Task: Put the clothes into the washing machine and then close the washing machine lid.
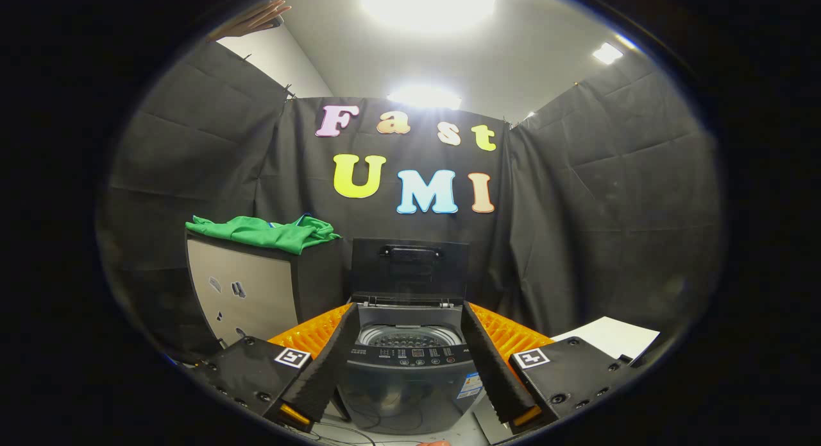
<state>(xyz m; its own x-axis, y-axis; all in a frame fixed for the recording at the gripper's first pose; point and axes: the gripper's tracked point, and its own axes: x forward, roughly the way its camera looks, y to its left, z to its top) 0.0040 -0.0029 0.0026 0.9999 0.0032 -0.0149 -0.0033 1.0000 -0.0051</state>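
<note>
Basically at the start, nothing loaded yet.

Gripper (410,343) fingers spread wide, holding nothing, washing machine (408,382) framed between them with lid (410,266) up. Green clothes (266,233) sit on the cabinet (240,292), far left. Loading and lid closing both left.
</note>
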